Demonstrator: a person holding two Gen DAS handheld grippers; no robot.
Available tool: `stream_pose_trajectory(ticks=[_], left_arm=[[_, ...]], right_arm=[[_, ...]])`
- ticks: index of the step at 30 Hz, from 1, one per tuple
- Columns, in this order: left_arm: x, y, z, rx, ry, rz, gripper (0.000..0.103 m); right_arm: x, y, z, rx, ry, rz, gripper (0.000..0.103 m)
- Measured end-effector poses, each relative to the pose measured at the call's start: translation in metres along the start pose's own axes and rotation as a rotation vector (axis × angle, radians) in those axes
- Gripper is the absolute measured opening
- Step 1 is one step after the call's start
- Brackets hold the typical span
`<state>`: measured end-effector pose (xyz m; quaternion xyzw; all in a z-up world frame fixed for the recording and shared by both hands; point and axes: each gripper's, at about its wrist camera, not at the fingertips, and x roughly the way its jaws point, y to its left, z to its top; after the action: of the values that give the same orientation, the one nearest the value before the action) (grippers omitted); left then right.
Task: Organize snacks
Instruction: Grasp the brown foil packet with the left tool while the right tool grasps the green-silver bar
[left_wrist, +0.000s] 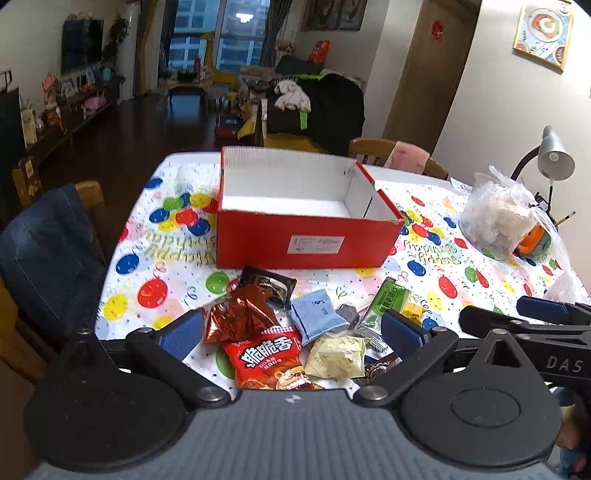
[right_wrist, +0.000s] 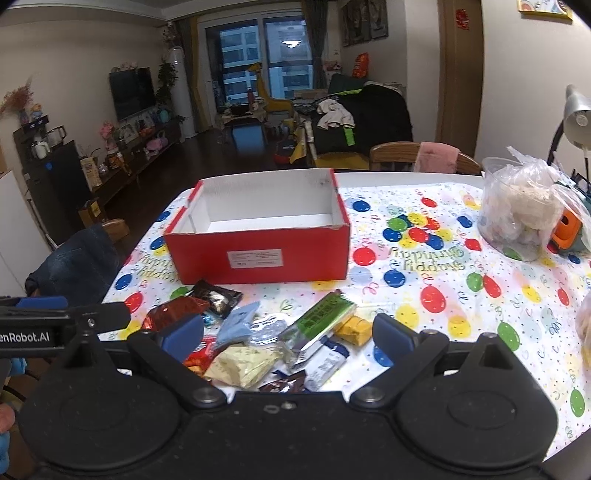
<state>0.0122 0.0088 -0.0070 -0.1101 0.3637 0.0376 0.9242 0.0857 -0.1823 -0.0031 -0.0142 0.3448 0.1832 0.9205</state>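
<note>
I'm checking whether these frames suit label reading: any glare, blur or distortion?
Left wrist view: strong fisheye bending at the edges; red foil snack bag glints; red box label too small to read. Right wrist view: same bending; green wrapper slightly soft; ceiling light reflected in the window.

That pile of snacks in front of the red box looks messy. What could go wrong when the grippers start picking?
1. The packets overlap: the green bar lies across others, so lifting it may drag neighbours along.
2. The left gripper and right gripper, both open, hover close over one pile and could bump.
3. The crinkly red foil bag might slip before reaching the red box.
</note>
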Motion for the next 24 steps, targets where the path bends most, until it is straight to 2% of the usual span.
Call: stream_pose_trajectory(ticks=[5,10,16,24], left_arm=[[0.022,0.001,0.007,-0.005,0.045,0.015,0.103],[0.044,-0.008,0.016,0.033,0.065,0.034,0.103],[0.073,-0.011,0.019,0.037,0.098,0.052,0.103],[0.095,0.009,0.023,0.006,0.119,0.120,0.102]], right_arm=[[0.008,-0.014,-0.002,0.017,0.000,-0.033,0.098],[0.016,-0.038,-0.008,0.055,0.019,-0.056,0.098],[0.034,-0.063,-0.013,0.097,0.076,-0.105,0.098],[0.078,-0.071,-0.010,0.074,0.145,-0.069,0.090]])
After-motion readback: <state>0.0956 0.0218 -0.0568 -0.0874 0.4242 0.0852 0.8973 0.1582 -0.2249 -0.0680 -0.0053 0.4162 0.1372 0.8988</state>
